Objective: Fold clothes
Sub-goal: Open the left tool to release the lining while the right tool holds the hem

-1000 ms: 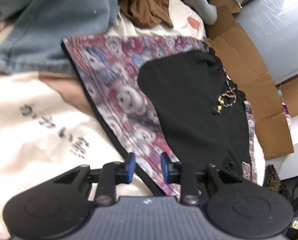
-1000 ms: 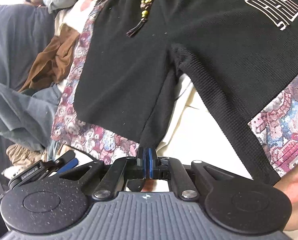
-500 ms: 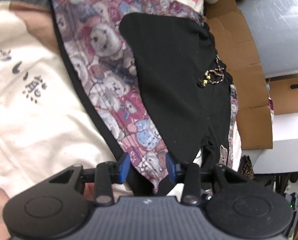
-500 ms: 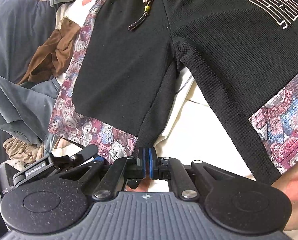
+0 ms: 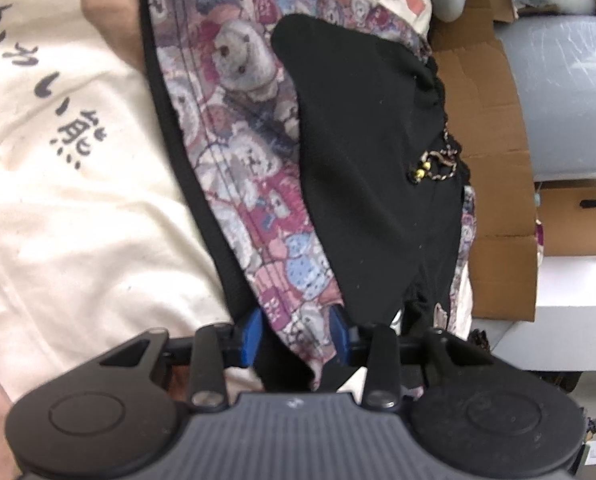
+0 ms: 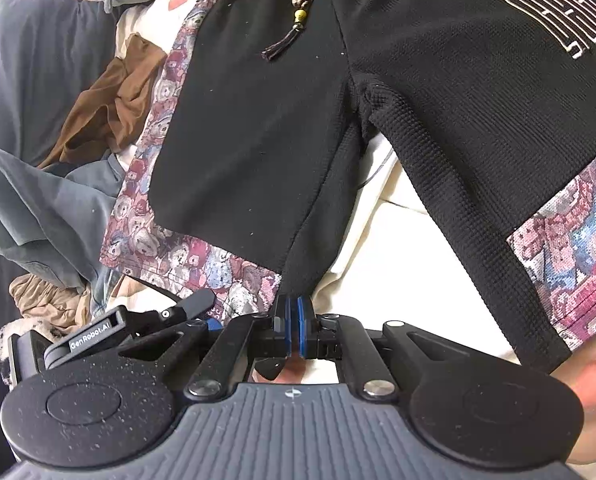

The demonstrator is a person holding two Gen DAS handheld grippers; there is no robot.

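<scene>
Black shorts with bear-patterned side panels lie spread on a cream cover. A beaded drawstring hangs from the waistband, and a white logo marks one leg. My left gripper sits at the patterned hem corner of one leg. Its jaws are closing with that hem between the blue pads, which still stand apart. My right gripper is shut on the black inner hem of the same leg. The left gripper's body shows in the right wrist view, just to the left.
The cream cover carries dark printed characters. Flattened cardboard and a grey cushion lie beyond the shorts. A brown garment and a grey-blue one are heaped on the left. A hand holds the right gripper.
My left gripper has sunk and rolled toward the shorts' patterned hem, which now lies between its pads; the jaws widened, then narrowed. The right gripper has kept still.
</scene>
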